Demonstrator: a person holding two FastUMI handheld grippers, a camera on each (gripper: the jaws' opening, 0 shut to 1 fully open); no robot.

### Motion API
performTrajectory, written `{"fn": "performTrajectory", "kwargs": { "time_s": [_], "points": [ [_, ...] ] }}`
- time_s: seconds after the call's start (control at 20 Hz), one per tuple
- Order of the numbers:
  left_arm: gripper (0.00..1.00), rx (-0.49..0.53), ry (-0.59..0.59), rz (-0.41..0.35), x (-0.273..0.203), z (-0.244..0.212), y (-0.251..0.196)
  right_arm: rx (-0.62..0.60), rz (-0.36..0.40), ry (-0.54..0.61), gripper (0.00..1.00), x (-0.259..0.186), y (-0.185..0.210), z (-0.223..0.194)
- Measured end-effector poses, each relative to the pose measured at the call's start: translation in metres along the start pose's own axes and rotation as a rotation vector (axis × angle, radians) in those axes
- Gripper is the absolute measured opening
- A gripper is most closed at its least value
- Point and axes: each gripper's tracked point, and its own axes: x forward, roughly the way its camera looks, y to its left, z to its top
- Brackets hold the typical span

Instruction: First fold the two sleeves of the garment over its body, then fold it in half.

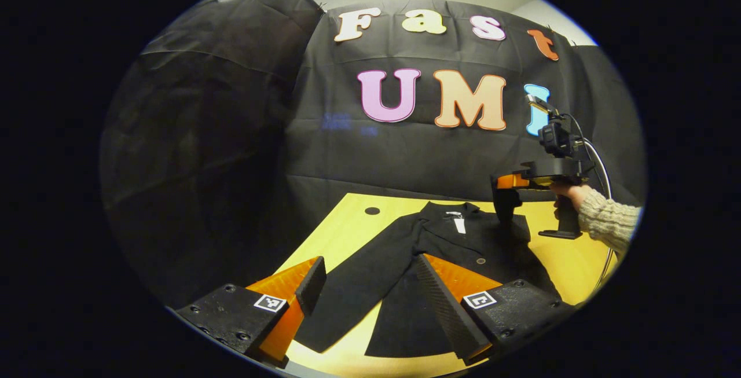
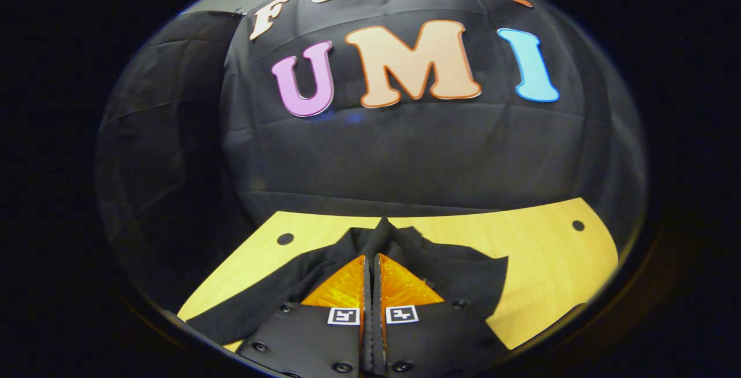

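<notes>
A black coat [image 1: 463, 245] lies flat on the yellow table [image 1: 347, 221], collar toward the far wall. Its left sleeve [image 1: 359, 285] runs down toward the near edge. My left gripper [image 1: 367, 265] hovers open over that sleeve, one finger on either side of it, gripping nothing. At the coat's right shoulder, a hand in a knit sleeve [image 1: 608, 219] holds my right gripper [image 1: 505, 219]. In the right gripper view my right gripper [image 2: 371, 259] is shut, and the coat's cloth [image 2: 463, 274] rises to a pinched peak at its tips.
The table has small round holes [image 1: 372, 210] [image 2: 578, 225] near its far corners. Bare wood [image 2: 550, 250] lies to the right of the coat. The black cloth wall stands just behind the table's far edge.
</notes>
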Motion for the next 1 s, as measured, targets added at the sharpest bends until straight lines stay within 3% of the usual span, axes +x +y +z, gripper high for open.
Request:
{"fn": "performTrajectory", "kwargs": {
  "time_s": [0.4,0.6,0.65,0.7,0.8,0.85,0.9,0.95,1.0],
  "points": [
    [0.95,0.017,0.062,0.009,0.003,-0.021,0.029,-0.017,0.078,0.125,0.02,0.068,0.074,-0.056],
    [0.95,-0.009,0.104,0.014,0.003,-0.034,0.039,-0.004,0.105,0.208,0.02,0.093,0.085,-0.089],
    [1.0,-0.013,0.115,0.021,0.003,-0.038,0.043,0.012,0.114,0.231,0.03,0.097,0.088,-0.096],
    [0.95,-0.016,0.125,0.029,0.004,-0.042,0.046,0.024,0.117,0.246,0.1,0.101,0.089,-0.102],
    [0.95,-0.025,0.153,0.042,0.003,-0.049,0.05,0.045,0.156,0.267,0.06,0.1,0.099,-0.11],
    [0.96,-0.029,0.16,0.045,0.003,-0.05,0.05,0.052,0.17,0.275,0.18,0.104,0.104,-0.111],
    [0.95,-0.034,0.162,0.045,0.004,-0.051,0.05,0.047,0.174,0.273,0.17,0.104,0.106,-0.111],
    [0.95,-0.038,0.165,0.044,0.004,-0.052,0.049,0.04,0.175,0.266,0.27,0.102,0.109,-0.11],
    [0.94,-0.041,0.17,0.045,0.003,-0.054,0.05,0.024,0.168,0.253,0.49,0.101,0.109,-0.107]
  ]
}}
